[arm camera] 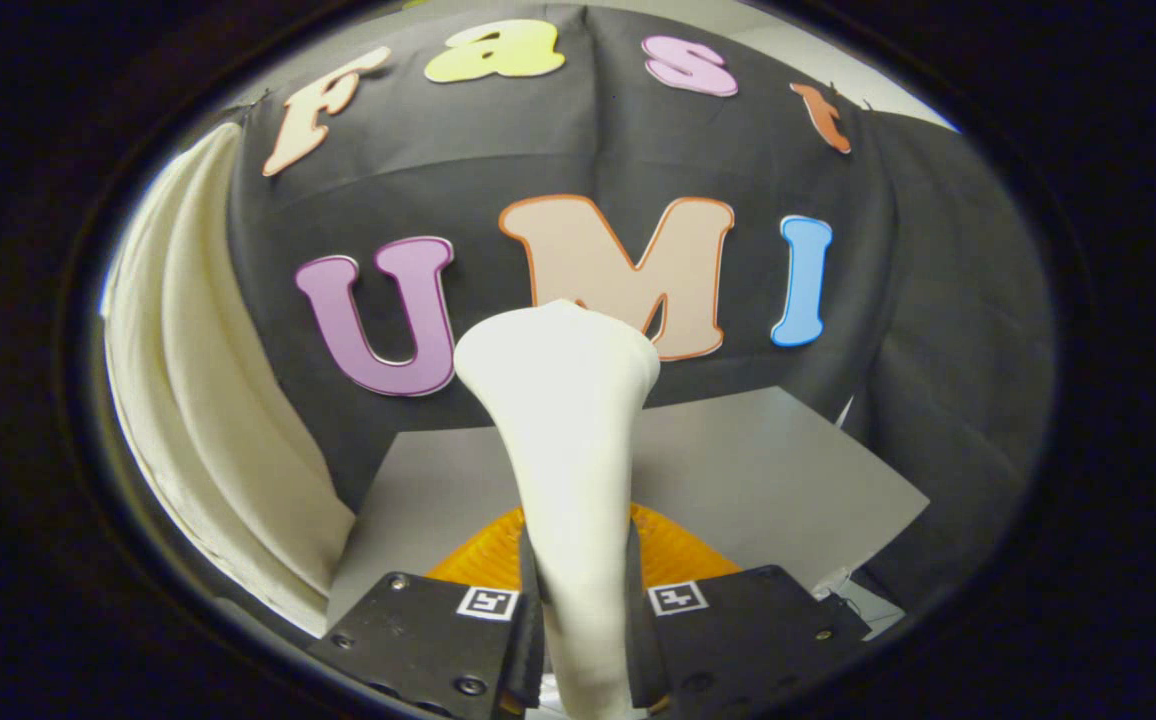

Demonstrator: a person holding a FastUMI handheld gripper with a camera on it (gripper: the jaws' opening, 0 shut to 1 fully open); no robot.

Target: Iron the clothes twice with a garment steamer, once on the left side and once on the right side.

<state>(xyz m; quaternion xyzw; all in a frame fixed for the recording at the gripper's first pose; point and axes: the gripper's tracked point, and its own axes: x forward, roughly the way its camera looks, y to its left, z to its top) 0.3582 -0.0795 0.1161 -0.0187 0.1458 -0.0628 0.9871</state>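
Gripping the garment steamer (563,440) by its white neck, your gripper (583,610) has its 2 fingers (438,630) closed in on either side of it, both pressing against it. The steamer rises between them and widens into its head beyond the fingertips. Its orange base (678,555) sits just behind the fingers, over a grey table (788,470). A cream cloth (208,400) hangs well off to the left, beside the black wall (938,300).
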